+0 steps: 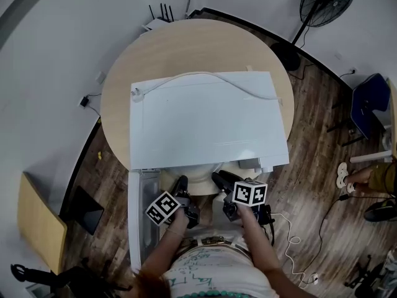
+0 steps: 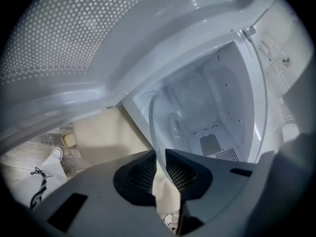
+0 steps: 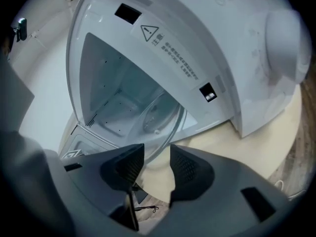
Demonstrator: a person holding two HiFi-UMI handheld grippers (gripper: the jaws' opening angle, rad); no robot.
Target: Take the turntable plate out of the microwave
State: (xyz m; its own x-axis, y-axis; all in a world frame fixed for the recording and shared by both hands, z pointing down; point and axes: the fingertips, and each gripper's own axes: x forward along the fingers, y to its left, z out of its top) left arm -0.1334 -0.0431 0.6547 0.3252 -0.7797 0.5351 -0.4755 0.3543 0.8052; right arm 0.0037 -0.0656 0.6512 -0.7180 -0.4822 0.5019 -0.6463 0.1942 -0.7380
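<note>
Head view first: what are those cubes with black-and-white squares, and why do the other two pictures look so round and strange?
The head view comes from a camera on the head of a person, looking down. The big white box is a microwave on a round table, with its door swung open. The person holds a pinching tool in each hand, and the cubes are part of those tools. The other two pictures come from little wide-angle cameras riding on the tools, so everything looks bent. The left gripper pinches the rim of the glass plate at the mouth of the microwave. The right gripper has its jaws apart. The plate's rim is right by them, but they are not squeezing it.
</note>
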